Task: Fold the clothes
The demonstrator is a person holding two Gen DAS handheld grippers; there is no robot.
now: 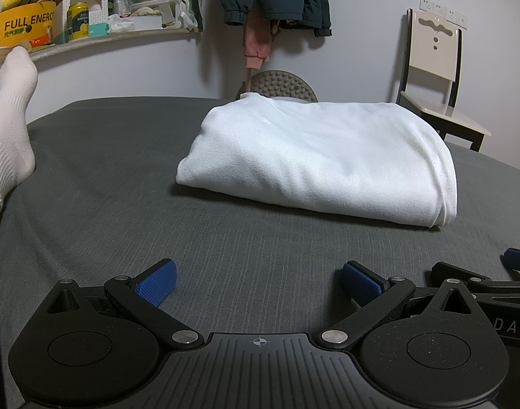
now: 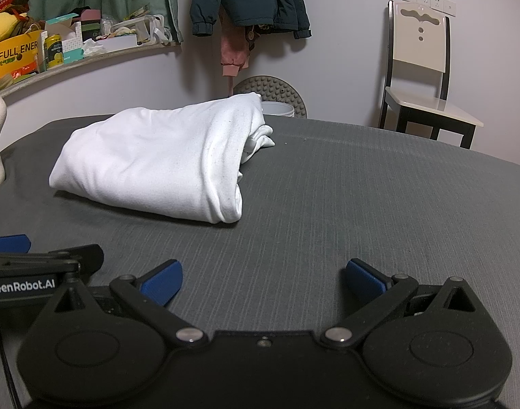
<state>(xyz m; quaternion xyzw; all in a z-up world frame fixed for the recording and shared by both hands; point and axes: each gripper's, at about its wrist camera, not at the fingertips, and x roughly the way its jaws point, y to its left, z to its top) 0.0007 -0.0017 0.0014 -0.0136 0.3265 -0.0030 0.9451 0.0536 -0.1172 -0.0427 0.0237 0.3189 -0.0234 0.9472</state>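
From my left wrist camera, my left gripper (image 1: pixel 258 281) rests low over the grey bed (image 1: pixel 123 204), its blue pads (image 1: pixel 156 286) spread wide with nothing between them. The folded white garment (image 1: pixel 314 160) lies ahead and slightly right of the gripper, well apart from the fingertips, with a broad strip of bare sheet between. Its near fold runs across my path; its far edge is hidden behind its own bulk. A foot in a white sock (image 1: pixel 9 116) rests on the bed ahead and to the left, cut off by the frame. Just to the right, part of my right gripper (image 1: pixel 478 279) shows at the edge.

From my right wrist camera, my right gripper (image 2: pixel 263 281) also sits low over the bed (image 2: pixel 362 204), jaws spread and empty. The garment (image 2: pixel 157 156) lies ahead and to the left, its layered open end facing right. Ahead and to the right the sheet is bare up to the bed's far edge, where a chair (image 2: pixel 420 78) stands beyond. My left gripper (image 2: pixel 38 262) shows partly at left.
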